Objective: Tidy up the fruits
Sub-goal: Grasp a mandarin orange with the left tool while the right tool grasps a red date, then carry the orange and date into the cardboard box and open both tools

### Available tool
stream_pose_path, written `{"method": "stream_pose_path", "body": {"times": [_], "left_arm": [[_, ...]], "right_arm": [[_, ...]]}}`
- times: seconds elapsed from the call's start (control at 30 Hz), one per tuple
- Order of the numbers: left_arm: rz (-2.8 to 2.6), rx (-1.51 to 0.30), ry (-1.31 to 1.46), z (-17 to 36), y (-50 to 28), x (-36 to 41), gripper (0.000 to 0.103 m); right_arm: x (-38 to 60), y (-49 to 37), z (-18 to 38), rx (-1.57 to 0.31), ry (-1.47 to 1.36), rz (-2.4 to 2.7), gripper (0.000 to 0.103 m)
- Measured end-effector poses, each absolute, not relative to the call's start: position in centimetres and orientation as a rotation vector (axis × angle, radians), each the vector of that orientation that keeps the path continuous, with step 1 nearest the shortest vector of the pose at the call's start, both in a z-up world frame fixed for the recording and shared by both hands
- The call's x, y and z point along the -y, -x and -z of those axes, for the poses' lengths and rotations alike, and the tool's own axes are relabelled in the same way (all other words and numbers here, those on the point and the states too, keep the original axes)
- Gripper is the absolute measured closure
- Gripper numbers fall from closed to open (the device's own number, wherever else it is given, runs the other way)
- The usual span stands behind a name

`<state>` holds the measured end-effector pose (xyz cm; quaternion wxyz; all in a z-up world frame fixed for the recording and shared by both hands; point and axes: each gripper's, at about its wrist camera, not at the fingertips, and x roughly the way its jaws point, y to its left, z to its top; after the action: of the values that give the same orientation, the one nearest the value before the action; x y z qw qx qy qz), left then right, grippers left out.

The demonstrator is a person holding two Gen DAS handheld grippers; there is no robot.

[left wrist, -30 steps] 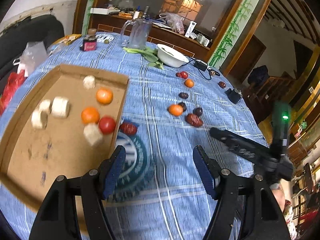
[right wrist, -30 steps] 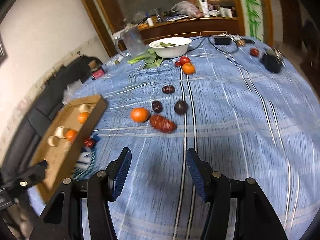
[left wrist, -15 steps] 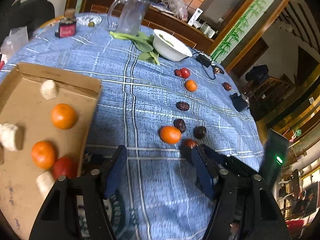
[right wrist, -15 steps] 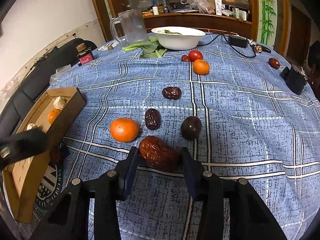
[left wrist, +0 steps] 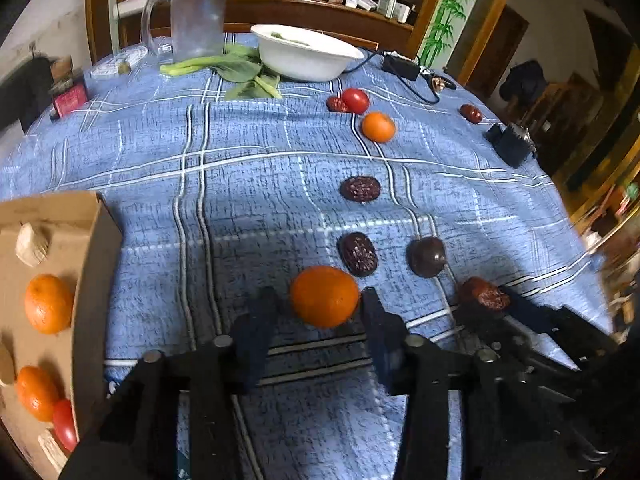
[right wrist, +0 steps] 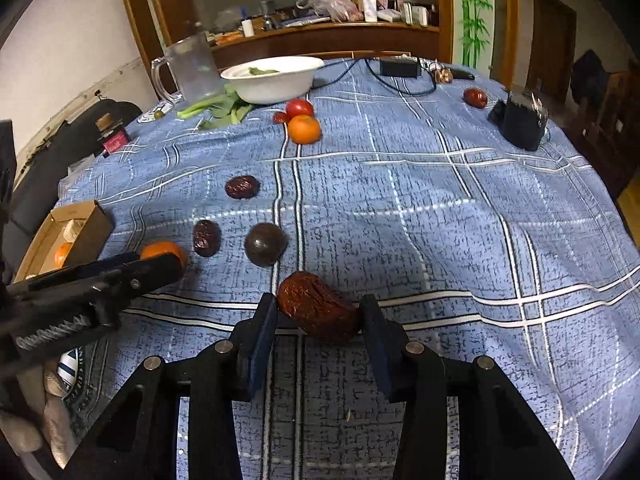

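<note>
Left wrist view: we log the left gripper (left wrist: 322,312), jaws just closing around an orange (left wrist: 324,296) at lower centre, pads not clearly pressing; cardboard tray (left wrist: 92,280) at left edge.

Right wrist view: we log the right gripper (right wrist: 318,316) clamped on a large red date (right wrist: 318,306), long axis running upper left to lower right.

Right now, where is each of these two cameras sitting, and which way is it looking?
Left wrist view: rides on the left tongs, looking down along them at an orange between their fingers; the cardboard box lies to the left.
Right wrist view: rides on the right tongs, looking down at a wrinkled red date between their fingers; a gloved hand shows.
Shared: both see each other's tongs, the white bowl and blue tablecloth.
</note>
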<state>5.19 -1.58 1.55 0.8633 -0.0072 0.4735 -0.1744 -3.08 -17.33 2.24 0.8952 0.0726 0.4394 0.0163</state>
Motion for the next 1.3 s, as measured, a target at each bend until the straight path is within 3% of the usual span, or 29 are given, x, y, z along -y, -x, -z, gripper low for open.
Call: {"method": "stream_pose_path", "body": {"times": [0.1,0.63,1.03,1.3], "left_arm": [[0.372,-0.981,0.003,-1.5,-4.9,1.8,0.072],[0.414,-0.849,0.143,-6.8,3.3,-2.0,0.072],[0.252,-0.742,0.276,-9.0,8.5,-13.6,0.072],[0.088,-0.738,0.343,-7.5,10.0,-21.2,0.071]], "right_arm": [[16.9,3.1,-2.3,-0.905,-0.117,-0.026,0.058],[16.3,3.5,-3.2,-0.816,-0.122,-0.069,0.058],[16.8,5.0,-4.0,-0.77,-0.141,-0.014,0.058],[12.4,9.4,-7.1,-0.754,-0.157,-0.139,0.057]]}}
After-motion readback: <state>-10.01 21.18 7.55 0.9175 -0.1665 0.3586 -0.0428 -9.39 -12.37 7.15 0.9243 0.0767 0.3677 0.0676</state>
